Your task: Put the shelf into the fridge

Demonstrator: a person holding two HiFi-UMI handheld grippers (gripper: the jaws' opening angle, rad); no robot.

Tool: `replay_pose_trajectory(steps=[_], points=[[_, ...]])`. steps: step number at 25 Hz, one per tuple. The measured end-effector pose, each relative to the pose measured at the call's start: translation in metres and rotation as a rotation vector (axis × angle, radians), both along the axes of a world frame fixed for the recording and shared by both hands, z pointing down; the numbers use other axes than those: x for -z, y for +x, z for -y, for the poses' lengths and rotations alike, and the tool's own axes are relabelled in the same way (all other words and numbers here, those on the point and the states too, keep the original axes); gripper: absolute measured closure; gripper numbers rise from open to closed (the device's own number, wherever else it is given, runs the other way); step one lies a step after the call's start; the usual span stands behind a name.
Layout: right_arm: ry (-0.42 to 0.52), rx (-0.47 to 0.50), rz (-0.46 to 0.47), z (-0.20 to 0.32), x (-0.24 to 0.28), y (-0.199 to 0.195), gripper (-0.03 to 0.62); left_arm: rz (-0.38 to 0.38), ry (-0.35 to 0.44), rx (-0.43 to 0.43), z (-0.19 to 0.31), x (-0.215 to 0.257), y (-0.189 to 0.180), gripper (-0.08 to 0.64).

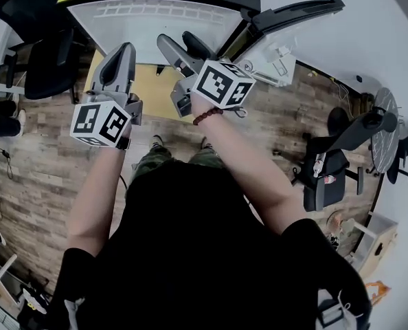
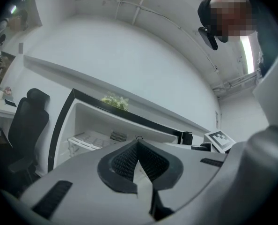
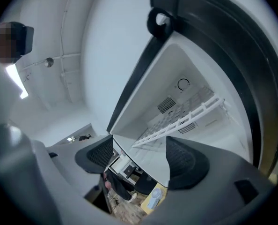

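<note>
Checking that the shelf point(image 3: 186, 117) lies level inside the fridge point(image 3: 176, 64) seems wise; left gripper point(image 2: 138, 146) jaws pressed together, right gripper point(image 3: 139, 156) jaws spread, empty.

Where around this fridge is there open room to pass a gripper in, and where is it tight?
Inside the fridge, the space above the white shelf looks bare up to the top wall. The wood floor left of the person is open. The mouth is tighter, with the open door on the right and the office chair on the left.
</note>
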State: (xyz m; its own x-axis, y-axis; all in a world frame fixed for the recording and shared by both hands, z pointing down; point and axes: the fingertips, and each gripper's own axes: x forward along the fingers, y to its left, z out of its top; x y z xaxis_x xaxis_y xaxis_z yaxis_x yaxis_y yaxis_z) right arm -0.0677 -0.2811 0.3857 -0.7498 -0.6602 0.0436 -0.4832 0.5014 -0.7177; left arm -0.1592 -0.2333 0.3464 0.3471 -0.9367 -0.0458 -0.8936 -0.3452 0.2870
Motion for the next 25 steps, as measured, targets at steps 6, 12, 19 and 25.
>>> replay_pose_trajectory(steps=[6, 12, 19, 25], points=[[-0.122, -0.088, 0.108, 0.025, -0.013, 0.001, 0.233, -0.007, -0.019, -0.035, 0.013, -0.007, -0.006, 0.541], [-0.294, -0.172, 0.273, 0.046, -0.036, -0.001, 0.276, -0.019, -0.028, -0.067, 0.013, -0.011, -0.016, 0.541], [-0.398, -0.259, 0.446, 0.074, -0.049, -0.005, 0.309, -0.023, -0.032, -0.089, 0.008, -0.010, -0.026, 0.540], [-0.426, -0.299, 0.543, 0.092, -0.051, -0.011, 0.350, -0.015, -0.040, -0.111, 0.002, -0.014, -0.033, 0.541]])
